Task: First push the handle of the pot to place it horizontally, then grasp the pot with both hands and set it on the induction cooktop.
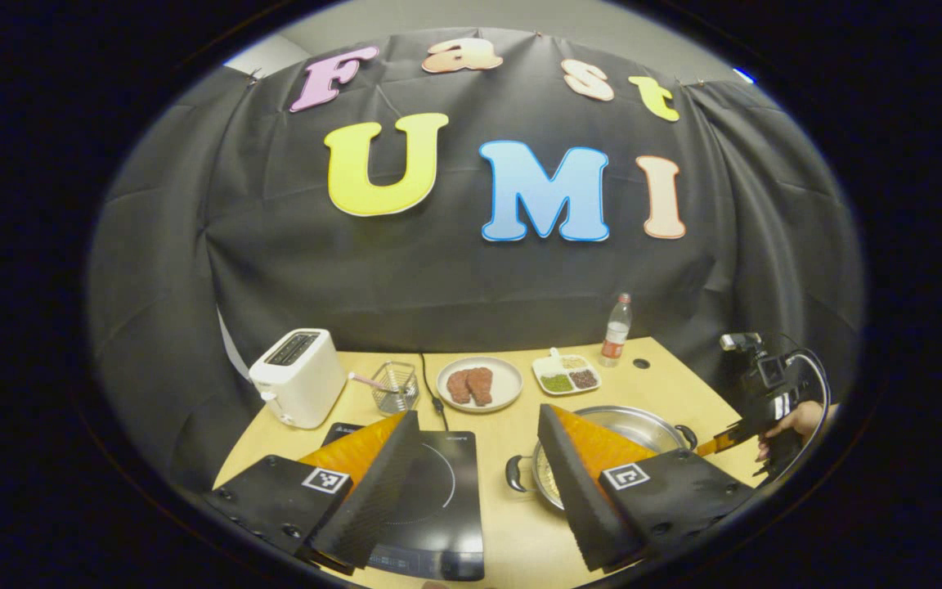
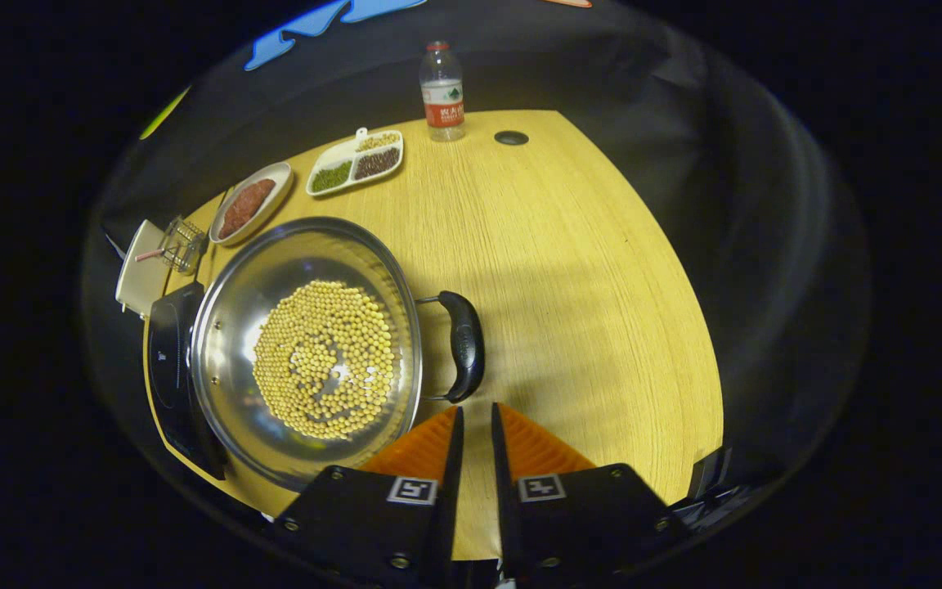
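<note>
A steel pot (image 2: 307,245) holding yellow beans (image 2: 325,358) stands on the wooden table (image 2: 569,270), and its black side handle (image 2: 464,343) faces my right gripper. My right gripper (image 2: 475,409) is shut with nothing in it, its tips just short of that handle's near end. Left of the pot lies the black induction cooktop (image 2: 167,360). In the left gripper view my left gripper (image 1: 479,413) is held wide open above the table, with the cooktop (image 1: 438,491) behind its left finger and the pot (image 1: 643,421) behind its right finger. A hand (image 1: 798,421) holds the right gripper (image 1: 720,446) by the pot's right handle (image 1: 688,436).
Along the back of the table stand a white toaster (image 1: 299,376), a wire basket (image 1: 395,386), a plate of meat (image 1: 479,383), a divided dish of beans (image 1: 567,374) and a water bottle (image 1: 616,330). A black cable (image 1: 430,384) runs to the cooktop.
</note>
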Demonstrator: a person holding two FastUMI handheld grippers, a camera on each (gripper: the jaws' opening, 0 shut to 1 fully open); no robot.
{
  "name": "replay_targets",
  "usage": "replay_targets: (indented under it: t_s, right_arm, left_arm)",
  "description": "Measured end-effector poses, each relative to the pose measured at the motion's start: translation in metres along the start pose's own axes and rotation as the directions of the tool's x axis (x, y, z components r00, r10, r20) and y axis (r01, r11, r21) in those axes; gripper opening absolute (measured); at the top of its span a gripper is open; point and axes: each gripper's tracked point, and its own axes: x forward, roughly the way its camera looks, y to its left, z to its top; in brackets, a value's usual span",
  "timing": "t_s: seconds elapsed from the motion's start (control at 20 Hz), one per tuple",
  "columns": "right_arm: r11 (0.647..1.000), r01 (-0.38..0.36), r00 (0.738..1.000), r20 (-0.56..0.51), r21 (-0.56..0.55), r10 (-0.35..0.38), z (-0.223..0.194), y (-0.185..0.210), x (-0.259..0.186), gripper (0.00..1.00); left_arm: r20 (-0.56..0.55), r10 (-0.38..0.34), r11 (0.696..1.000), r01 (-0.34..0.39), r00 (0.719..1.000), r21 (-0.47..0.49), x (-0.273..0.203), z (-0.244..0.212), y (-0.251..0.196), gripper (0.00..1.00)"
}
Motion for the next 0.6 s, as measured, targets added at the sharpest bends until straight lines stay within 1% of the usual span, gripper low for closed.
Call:
replay_targets:
  t_s: [0.05, 0.1, 0.15, 0.2, 0.25, 0.3, 0.35, 0.4, 0.45, 0.5, 0.55, 0.6]
  right_arm:
    - [1.0, -0.006, 0.999, 0.046, 0.005, 0.006, 0.004, 0.005, -0.01, 0.32]
    - [1.0, -0.015, 0.995, 0.096, 0.006, 0.014, 0.006, 0.01, -0.021, 0.57]
    - [1.0, -0.024, 0.989, 0.143, 0.004, 0.023, 0.009, 0.016, -0.031, 0.7]
    - [1.0, -0.021, 0.98, 0.197, 0.001, 0.021, 0.013, 0.02, -0.041, 0.91]
    - [1.0, -0.027, 0.967, 0.254, -0.003, 0.027, 0.018, 0.025, -0.052, 0.97]
    - [0.999, -0.033, 0.951, 0.307, -0.01, 0.034, 0.021, 0.029, -0.065, 0.89]
    - [0.999, -0.037, 0.935, 0.353, -0.016, 0.041, 0.022, 0.032, -0.078, 0.97]
    - [0.999, -0.04, 0.919, 0.391, -0.022, 0.045, 0.024, 0.033, -0.087, 0.97]
    - [0.999, -0.042, 0.903, 0.426, -0.026, 0.049, 0.027, 0.033, -0.096, 0.97]
    - [0.998, -0.045, 0.886, 0.459, -0.032, 0.055, 0.03, 0.032, -0.103, 0.97]
    - [0.998, -0.05, 0.868, 0.492, -0.039, 0.062, 0.034, 0.032, -0.108, 0.97]
    - [0.997, -0.052, 0.852, 0.518, -0.052, 0.071, 0.036, 0.032, -0.11, 0.97]
  left_arm:
    - [0.011, -0.017, 1.0, 0.017, 1.0, 0.006, -0.001, -0.001, -0.003, 0.93]
    - [0.028, -0.03, 0.999, 0.03, 0.999, 0.016, -0.002, 0.001, -0.004, 0.97]
    - [0.044, -0.045, 0.999, 0.044, 0.998, 0.023, -0.002, 0.002, -0.007, 0.97]
    - [0.06, -0.062, 0.998, 0.06, 0.996, 0.026, -0.004, 0.004, -0.012, 1.0]
    - [0.077, -0.077, 0.997, 0.076, 0.994, 0.025, -0.005, 0.006, -0.017, 1.0]
    - [0.087, -0.095, 0.995, 0.094, 0.992, 0.022, -0.006, 0.005, -0.021, 1.0]
    - [0.1, -0.113, 0.994, 0.112, 0.989, 0.017, -0.006, 0.005, -0.026, 0.96]
    - [0.099, -0.13, 0.992, 0.129, 0.987, 0.011, -0.002, 0.002, -0.033, 0.93]
    - [0.094, -0.14, 0.99, 0.14, 0.986, 0.007, -0.001, -0.002, -0.037, 1.0]
    - [0.092, -0.144, 0.99, 0.144, 0.985, 0.003, 0.002, -0.008, -0.04, 1.0]
    - [0.091, -0.148, 0.989, 0.149, 0.985, -0.002, 0.006, -0.013, -0.046, 0.97]
    - [0.084, -0.152, 0.988, 0.153, 0.985, -0.005, 0.012, -0.019, -0.052, 0.97]
